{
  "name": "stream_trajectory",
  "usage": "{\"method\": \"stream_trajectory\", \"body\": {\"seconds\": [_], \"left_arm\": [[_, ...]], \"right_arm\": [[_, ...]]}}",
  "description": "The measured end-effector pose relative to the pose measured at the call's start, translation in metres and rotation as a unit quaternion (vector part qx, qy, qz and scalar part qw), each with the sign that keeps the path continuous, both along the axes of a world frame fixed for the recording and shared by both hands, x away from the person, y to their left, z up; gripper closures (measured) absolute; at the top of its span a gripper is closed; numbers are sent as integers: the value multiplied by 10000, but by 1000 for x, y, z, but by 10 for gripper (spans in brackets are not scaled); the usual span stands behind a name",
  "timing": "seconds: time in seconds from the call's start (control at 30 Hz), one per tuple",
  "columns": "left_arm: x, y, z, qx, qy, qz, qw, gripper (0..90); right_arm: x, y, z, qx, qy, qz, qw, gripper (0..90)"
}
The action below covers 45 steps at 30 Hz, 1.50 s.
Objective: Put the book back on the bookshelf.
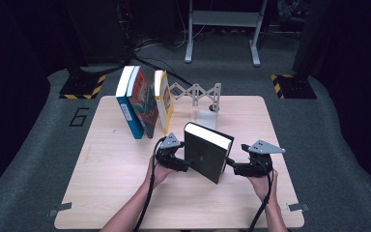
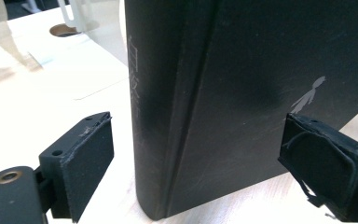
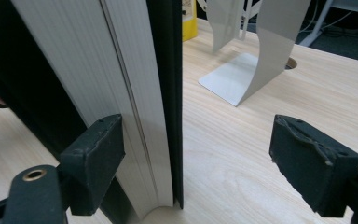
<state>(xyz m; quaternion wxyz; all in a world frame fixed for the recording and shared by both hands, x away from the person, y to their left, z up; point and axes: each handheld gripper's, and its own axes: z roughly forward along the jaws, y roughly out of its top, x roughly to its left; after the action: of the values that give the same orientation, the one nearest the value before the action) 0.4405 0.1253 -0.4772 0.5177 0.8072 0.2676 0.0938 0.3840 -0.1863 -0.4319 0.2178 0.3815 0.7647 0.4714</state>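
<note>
Black book (image 1: 205,153): stood upright on its lower edge near the front middle of the table (image 1: 111,193), between the two grippers, cover toward the person and white page block on top; apparently kept vertical so it could join the shelved row.
Spine (image 2: 168,116): in the left gripper view it faced that claw, rounded and dark, resting on the wood.
Fore-edge pages (image 3: 121,93): in the right gripper view the pale page block faced the other claw, which suggests the book was steadied from both ends rather than lifted.
Left gripper (image 1: 182,163): at the book's spine side, jaws spread wide; the spine sat between the pads with a clear gap at one pad (image 2: 86,163), so it pressed on nothing.
Right gripper (image 1: 232,166): at the fore-edge side, jaws likewise wide apart; one pad (image 3: 98,161) lay just beside the pages, the other well clear over bare wood, so no grip.
Standing books (image 1: 145,101): a blue, a colourful and a yellow volume leaned together at the back left, well apart from the black one; likely the row it was meant for.
Bookend (image 1: 207,104): a grey expanding rack with a flat metal foot, just behind the black book, placed to prop that row.
Judgement: the book balanced on its own, so a careless nudge could have tipped it.
</note>
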Motion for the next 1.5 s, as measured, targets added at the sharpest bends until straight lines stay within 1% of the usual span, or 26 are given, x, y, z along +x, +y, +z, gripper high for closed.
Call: {"method": "stream_trajectory", "body": {"seconds": [0.03, 0.07, 0.1, 0.3, 0.37, 0.4, 0.5, 0.53, 0.57, 0.67, 0.73, 0.77, 0.8, 0.83, 0.87, 0.93, 0.97, 1.03, 1.07, 1.1, 1.17, 1.23, 1.3, 1.37, 1.47, 1.5], "left_arm": [[0, 0, 0, 31, 36, -86, 10000, 139], [-2, -2, 0, 17, 9, -36, 10000, 144], [-2, -3, 0, 63, -31, -21, 10000, 144], [-5, -3, 0, 1, -8, 34, 10000, 146], [-6, -2, 0, 36, 1, 20, 10000, 146], [-7, -2, 0, 15, -13, 79, 10000, 146], [-10, -3, 0, -5, 15, 121, 9999, 143], [-13, -4, 0, -75, 63, 270, 9996, 141], [-13, -4, 0, -75, 63, 270, 9996, 139], [-20, -9, 1, -175, 0, 624, 9979, 137], [-22, -12, 1, -155, 45, 780, 9968, 105], [-23, -14, 1, -151, 80, 917, 9956, 67], [-23, -15, 0, -167, 80, 935, 9954, 71], [-24, -15, -1, -124, 55, 944, 9954, 71], [-24, -16, -1, -164, 95, 939, 9954, 66], [-25, -18, -3, -144, 118, 921, 9956, 71], [-26, -19, -3, -146, 171, 918, 9955, 65], [-27, -22, -3, -9, 123, 923, 9957, 43], [-28, -22, -2, 32, 198, 922, 9955, 38], [-28, -22, -2, 32, 198, 922, 9955, 38], [-29, -23, -1, 147, 234, 940, 9952, 36], [-28, -22, 0, 271, 224, 893, 9954, 33], [-30, -23, 0, 249, 282, 925, 9950, 30], [-30, -22, 1, 294, 244, 903, 9952, 28], [-30, -22, 1, 273, 256, 934, 9949, 28], [-32, -23, 1, 227, 318, 962, 9946, 28]], "right_arm": [[1, 0, 0, 1, 11, 5, 10000, 171], [1, 1, 0, 2, 47, -16, 10000, 166], [2, 1, -1, 7, 39, -44, 10000, 168], [4, -1, 0, -5, 66, -64, 10000, 166], [5, -1, 0, 18, 78, -66, 9999, 166], [6, -2, 0, 25, 86, -77, 9999, 166], [7, -2, -1, 51, 88, -92, 9999, 166], [7, -2, -1, 59, 83, -86, 9999, 166], [7, -2, -1, 59, 83, -86, 9999, 166], [5, -2, -1, 45, 60, -76, 9999, 165], [4, -1, -1, 44, 50, -115, 9999, 166], [4, -1, -2, 46, 32, -113, 9999, 166], [4, -1, -2, 54, 41, -115, 9999, 168], [4, -1, -2, 54, 41, -115, 9999, 168], [4, -1, -2, 60, 37, -128, 9999, 169], [5, -1, -1, 42, 32, -118, 9999, 169], [5, -1, -1, 49, 42, -132, 9999, 167], [5, -1, 0, 29, 65, -126, 9999, 166], [6, -1, 0, 29, 74, -135, 9999, 166], [6, -1, 0, 29, 74, -135, 9999, 166], [7, -1, 0, 25, 64, -148, 9999, 166], [7, -2, 0, 29, 71, -136, 9999, 166], [8, -2, 0, 27, 83, -162, 9998, 166], [9, -2, 0, 25, 80, -142, 9999, 166], [11, -3, 0, 10, 84, -141, 9999, 166], [11, -3, 0, 11, 85, -140, 9999, 166]]}}
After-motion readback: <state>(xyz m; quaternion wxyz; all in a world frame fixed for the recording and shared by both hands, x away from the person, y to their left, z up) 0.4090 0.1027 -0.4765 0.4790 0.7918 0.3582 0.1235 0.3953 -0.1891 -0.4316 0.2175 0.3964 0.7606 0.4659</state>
